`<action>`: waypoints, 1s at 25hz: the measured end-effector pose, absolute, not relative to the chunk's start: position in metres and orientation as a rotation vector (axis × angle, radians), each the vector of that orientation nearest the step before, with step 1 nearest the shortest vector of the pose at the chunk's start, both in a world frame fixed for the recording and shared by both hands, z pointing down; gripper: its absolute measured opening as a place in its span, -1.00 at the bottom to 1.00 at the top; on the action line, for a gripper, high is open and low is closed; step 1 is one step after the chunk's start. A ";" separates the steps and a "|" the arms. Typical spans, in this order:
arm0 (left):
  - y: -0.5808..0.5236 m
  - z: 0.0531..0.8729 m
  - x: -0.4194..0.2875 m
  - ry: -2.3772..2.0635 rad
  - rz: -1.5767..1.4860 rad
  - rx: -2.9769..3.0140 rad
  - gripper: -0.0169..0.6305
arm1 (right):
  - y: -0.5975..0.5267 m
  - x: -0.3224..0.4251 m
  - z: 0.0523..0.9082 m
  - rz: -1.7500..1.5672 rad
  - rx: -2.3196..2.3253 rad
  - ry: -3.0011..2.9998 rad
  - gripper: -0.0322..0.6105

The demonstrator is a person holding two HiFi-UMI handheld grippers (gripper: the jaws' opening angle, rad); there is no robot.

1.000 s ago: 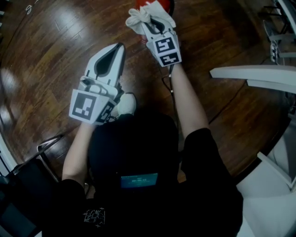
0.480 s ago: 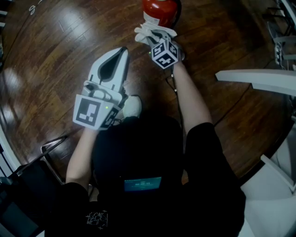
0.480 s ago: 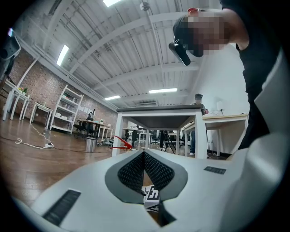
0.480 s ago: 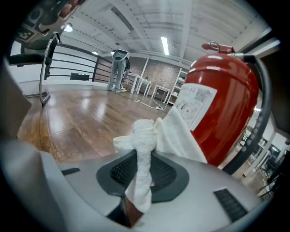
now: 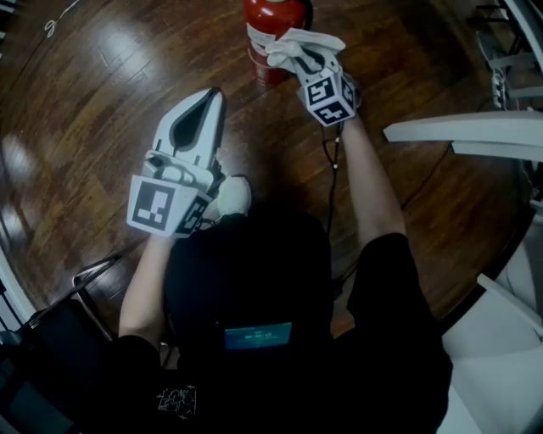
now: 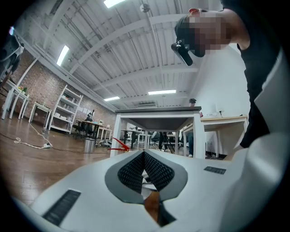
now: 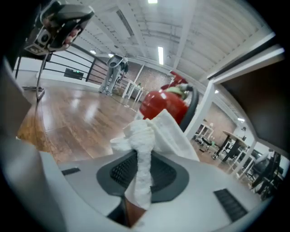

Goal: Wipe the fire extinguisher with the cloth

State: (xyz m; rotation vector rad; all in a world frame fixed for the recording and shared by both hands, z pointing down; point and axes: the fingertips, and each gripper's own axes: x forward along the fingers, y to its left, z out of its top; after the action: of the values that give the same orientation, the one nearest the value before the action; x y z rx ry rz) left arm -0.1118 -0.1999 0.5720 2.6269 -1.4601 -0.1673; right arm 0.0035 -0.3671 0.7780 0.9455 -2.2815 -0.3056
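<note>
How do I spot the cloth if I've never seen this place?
In the head view, start from the dark wooden floor and find the red fire extinguisher at the top edge. Right beside it, the right gripper pinches the cloth: white, bunched, the only soft crumpled thing there.

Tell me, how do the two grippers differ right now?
The right gripper is shut on a white cloth; the left gripper is shut on nothing. The right gripper reaches forward beside the red fire extinguisher; the left gripper hangs back, away from it. Both are white with a marker cube.
</note>
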 end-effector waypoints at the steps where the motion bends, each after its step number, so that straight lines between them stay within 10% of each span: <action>1: -0.199 0.571 -0.110 -1.456 -0.169 2.626 -0.94 | -0.369 0.009 0.762 -0.310 0.986 -2.313 -0.61; 13: -0.195 0.571 -0.106 -1.440 -0.158 2.640 -0.94 | -0.391 0.075 0.543 -0.423 1.537 -2.656 -0.60; 25: -0.204 0.577 -0.119 -1.476 -0.125 2.606 -0.94 | -0.435 0.058 0.664 0.292 1.579 -2.772 -0.61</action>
State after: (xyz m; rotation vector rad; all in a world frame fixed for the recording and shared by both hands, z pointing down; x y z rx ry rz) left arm -0.1188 -0.2038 0.5773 2.6058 -1.4756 -0.1246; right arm 0.0584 -0.4353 0.6636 1.5794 -2.7720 0.2918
